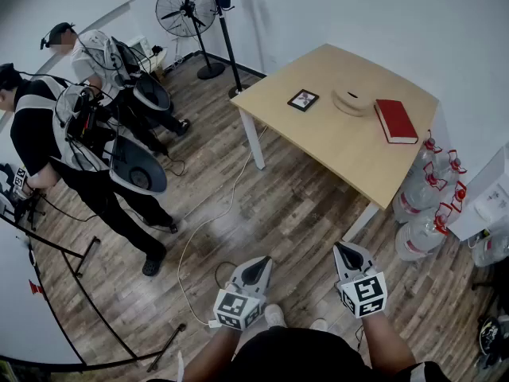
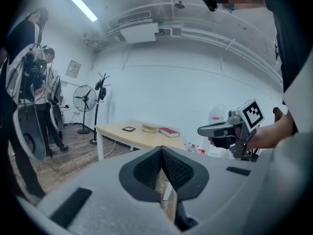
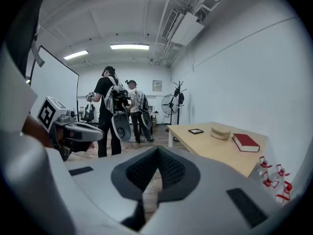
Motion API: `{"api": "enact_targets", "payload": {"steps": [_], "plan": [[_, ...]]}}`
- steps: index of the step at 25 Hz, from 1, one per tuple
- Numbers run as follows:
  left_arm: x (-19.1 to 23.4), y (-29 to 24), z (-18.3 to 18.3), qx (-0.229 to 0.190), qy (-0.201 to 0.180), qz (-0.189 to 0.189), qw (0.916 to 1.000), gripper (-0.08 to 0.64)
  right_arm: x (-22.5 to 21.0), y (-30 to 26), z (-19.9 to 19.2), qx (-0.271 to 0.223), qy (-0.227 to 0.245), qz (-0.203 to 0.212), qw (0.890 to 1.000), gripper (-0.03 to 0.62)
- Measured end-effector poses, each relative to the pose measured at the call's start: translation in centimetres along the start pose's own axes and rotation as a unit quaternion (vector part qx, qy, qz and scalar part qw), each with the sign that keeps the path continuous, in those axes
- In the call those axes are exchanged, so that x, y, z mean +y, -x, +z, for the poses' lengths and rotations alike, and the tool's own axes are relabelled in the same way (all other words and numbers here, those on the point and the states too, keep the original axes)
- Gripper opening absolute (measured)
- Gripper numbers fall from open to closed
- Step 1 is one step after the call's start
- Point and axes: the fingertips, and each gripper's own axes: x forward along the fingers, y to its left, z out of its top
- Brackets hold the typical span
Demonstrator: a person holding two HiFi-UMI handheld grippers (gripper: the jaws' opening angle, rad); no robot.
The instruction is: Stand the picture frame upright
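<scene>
A small black picture frame (image 1: 303,99) lies flat on the light wooden table (image 1: 326,138), near its far left part. It also shows small in the left gripper view as the picture frame (image 2: 128,129) and in the right gripper view as the picture frame (image 3: 196,131). My left gripper (image 1: 261,266) and right gripper (image 1: 342,251) are held low over the floor, well short of the table. Both are shut with nothing between the jaws.
A round tan object (image 1: 351,102) and a red book (image 1: 395,121) lie on the table. Several water bottles (image 1: 429,201) stand right of it. Two people with gear (image 1: 87,134) stand at the left, near a floor fan (image 1: 189,14). A cable (image 1: 208,221) runs over the wooden floor.
</scene>
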Motion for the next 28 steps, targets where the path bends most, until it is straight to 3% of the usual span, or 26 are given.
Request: {"api": "enact_targets", "payload": {"steps": [3,10,15,28], "plan": [[-1.2,0.9,0.1,0.004,-0.002,0.006,1.0000,-0.005,-0.3,1.4,-0.2,-0.005,-0.021,0.000,1.000,0.009],[-2.2,3.0,0.7,-0.001,-0.010,0.014,0.9998,-0.005,0.6,3.4,0.1,-0.008,-0.007,0.002,1.000,0.009],[-1.9,3.6,0.6,-0.002,-0.010,0.020,0.9998,-0.005,0.8,3.8,0.3,-0.022,-0.028,0.010,0.999,0.009],[3.9,5.0,1.4,-0.021,-0.004,0.025,0.9995,-0.005,3.4,-0.5,2.7,-0.040,-0.059,0.011,0.997,0.009]]}}
